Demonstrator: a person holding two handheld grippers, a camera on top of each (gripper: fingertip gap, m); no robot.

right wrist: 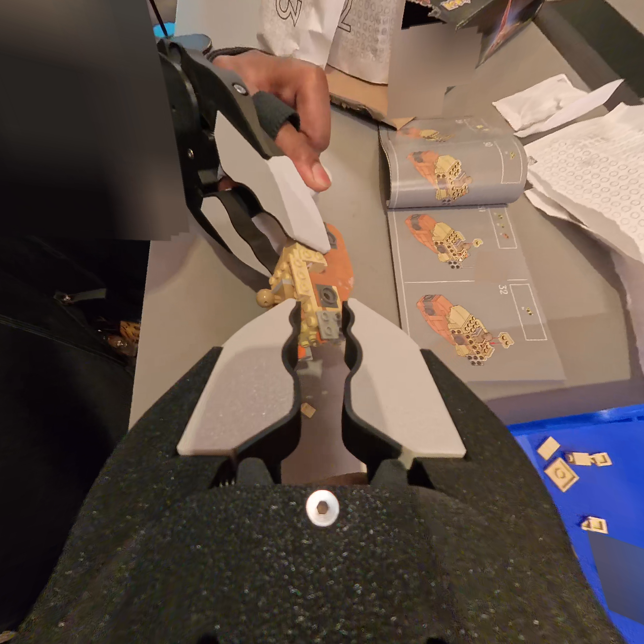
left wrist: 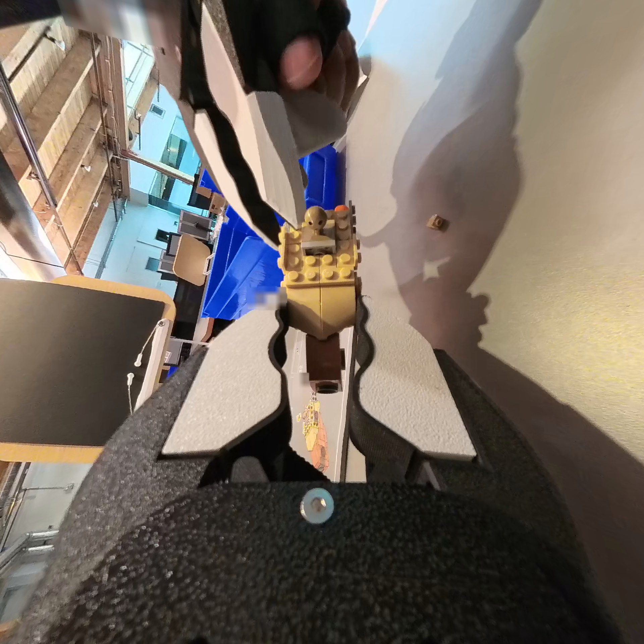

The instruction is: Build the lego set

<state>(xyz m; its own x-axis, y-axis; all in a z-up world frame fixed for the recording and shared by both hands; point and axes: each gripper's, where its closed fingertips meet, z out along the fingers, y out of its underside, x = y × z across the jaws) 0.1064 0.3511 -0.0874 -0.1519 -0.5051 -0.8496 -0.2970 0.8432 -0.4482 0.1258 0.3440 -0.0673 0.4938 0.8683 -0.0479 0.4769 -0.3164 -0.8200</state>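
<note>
Claws pinching one lego model [left wrist: 320, 278] from both ends, held above the desk [right wrist: 362, 216].
Left claw [left wrist: 320, 310] clamped on tan hull, right claw [right wrist: 319, 310] on studded rear; could crack apart if twisted against each other.

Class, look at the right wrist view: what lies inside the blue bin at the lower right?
Inside the blue bin lie several loose tan Lego pieces, flat on its floor. Only a corner of the bin shows; the rest is out of frame or hidden behind the right hand-held gripper.
</note>
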